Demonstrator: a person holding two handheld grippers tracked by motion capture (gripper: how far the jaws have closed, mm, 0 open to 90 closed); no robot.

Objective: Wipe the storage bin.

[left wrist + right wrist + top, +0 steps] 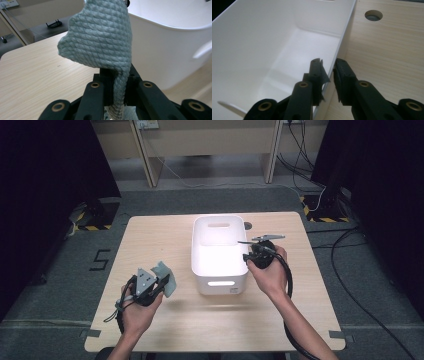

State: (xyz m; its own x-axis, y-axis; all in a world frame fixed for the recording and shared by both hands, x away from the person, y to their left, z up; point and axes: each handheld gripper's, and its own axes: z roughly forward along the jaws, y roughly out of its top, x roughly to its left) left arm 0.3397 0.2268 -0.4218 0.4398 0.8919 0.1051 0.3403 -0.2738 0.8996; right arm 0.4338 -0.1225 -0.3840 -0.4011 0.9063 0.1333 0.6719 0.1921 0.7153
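Grey-green knitted cloth (100,42) was pinched between the pressed-together jaws of the left gripper (117,87), rising from their tips and flopping over to the left, above the wooden counter (37,72) with the white bin (170,47) just beyond to the right. The right gripper (329,72) had its jaws slightly spread, straddling the bin's rim (344,37): one jaw inside the bin, the other outside over the counter, holding nothing

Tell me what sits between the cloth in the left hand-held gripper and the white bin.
Nothing: in the high view a bare strip of table separates the cloth from the white bin; the left gripper view agrees.
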